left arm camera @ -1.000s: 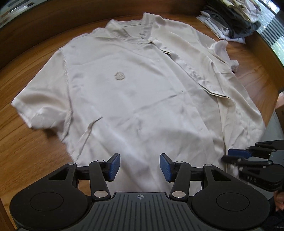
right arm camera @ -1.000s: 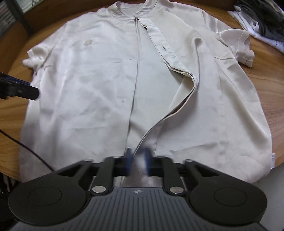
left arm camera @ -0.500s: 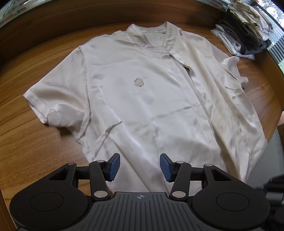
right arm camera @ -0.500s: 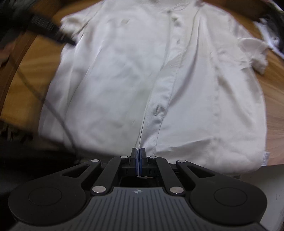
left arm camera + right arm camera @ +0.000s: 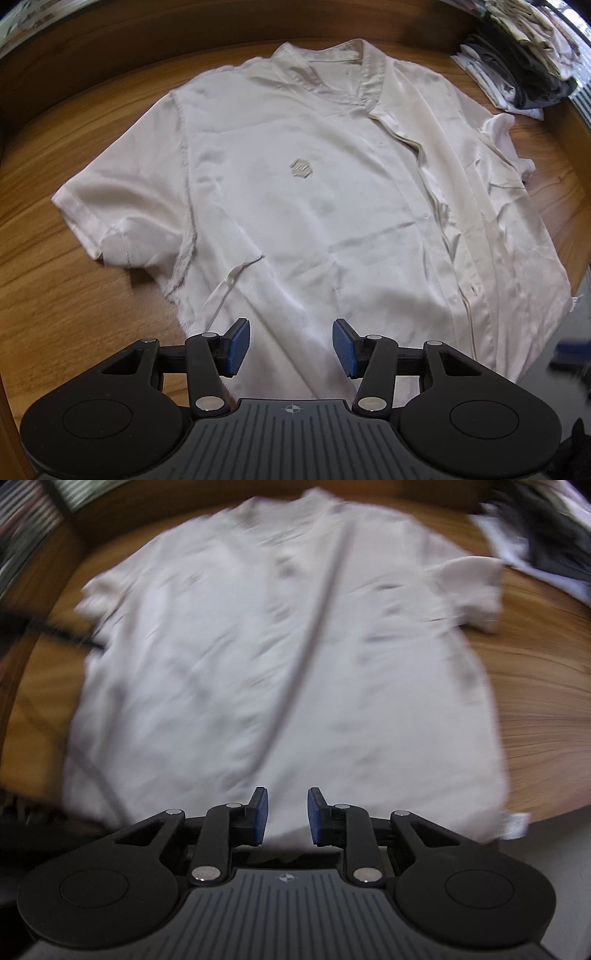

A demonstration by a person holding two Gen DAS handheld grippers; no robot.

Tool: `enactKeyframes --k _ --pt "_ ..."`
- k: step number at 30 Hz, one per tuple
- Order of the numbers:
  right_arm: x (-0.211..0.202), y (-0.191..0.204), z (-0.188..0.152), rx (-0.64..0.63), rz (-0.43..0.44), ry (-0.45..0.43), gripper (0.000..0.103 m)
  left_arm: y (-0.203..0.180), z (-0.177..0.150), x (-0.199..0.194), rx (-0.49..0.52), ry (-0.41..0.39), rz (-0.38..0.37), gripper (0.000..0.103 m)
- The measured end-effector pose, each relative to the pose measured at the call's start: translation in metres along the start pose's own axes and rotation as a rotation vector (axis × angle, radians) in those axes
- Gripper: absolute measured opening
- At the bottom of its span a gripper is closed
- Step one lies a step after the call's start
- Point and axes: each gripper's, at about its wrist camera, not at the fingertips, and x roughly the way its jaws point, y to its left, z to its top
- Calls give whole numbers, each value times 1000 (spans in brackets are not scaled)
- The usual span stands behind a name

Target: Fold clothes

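Cream short-sleeved button shirt spread front-up on the wooden table, ahead of both my grippers.

From my left gripper the view is sharp: the band collar lies farthest from it, the placket is closed, and a small hexagonal chest emblem sits ahead, its marking too small for me to read; a stack of folded clothes rests far ahead to the right. My right gripper gives only a smeared view, though it alone shows a white tag at the hem on its right, unreadable. Left jaws stand moderately wide and empty above the hem; right jaws have just been opening, a narrow gap, nothing gripped between them.
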Motion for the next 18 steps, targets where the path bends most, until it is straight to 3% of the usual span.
enactKeyframes --k 10,18 --pt "8 -139 76 296 -10 -133 26 17 -18 -11 -239 -15 90 53" --pt "49 -204 124 478 33 -120 26 9 -39 -16 -440 -35 142 53"
